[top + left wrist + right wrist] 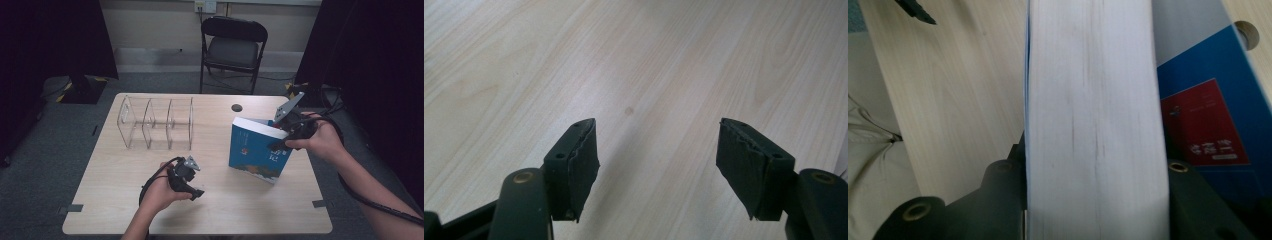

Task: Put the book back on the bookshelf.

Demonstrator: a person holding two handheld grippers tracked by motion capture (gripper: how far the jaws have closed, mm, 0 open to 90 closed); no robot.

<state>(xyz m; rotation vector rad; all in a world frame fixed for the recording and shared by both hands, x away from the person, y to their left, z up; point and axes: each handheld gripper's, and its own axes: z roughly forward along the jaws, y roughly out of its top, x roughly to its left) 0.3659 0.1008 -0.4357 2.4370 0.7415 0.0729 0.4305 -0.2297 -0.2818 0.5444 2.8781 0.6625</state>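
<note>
Right gripper [278,145] clamped on a thick blue book [255,150], jaws pressed flat against both covers with the white page block [1095,125] standing between them in the right gripper view. Book held upright on its lower edge at the right half of the table [230,200], tilted a little, top corner toward the far side, cover facing the person. Red label [1203,125] on the blue cover visible just beside the right jaw. Round cable hole [237,107] in the table beyond the book, apart from it.

Left gripper [196,192] low over the table's near middle, jaws wide apart with nothing between them, bare wood grain underneath. Well apart from the book, left of it.

Clear acrylic rack [156,122] with three open slots standing toward the far left of the table, apart from both grippers. Black folding chair [232,47] on the floor behind the table.
</note>
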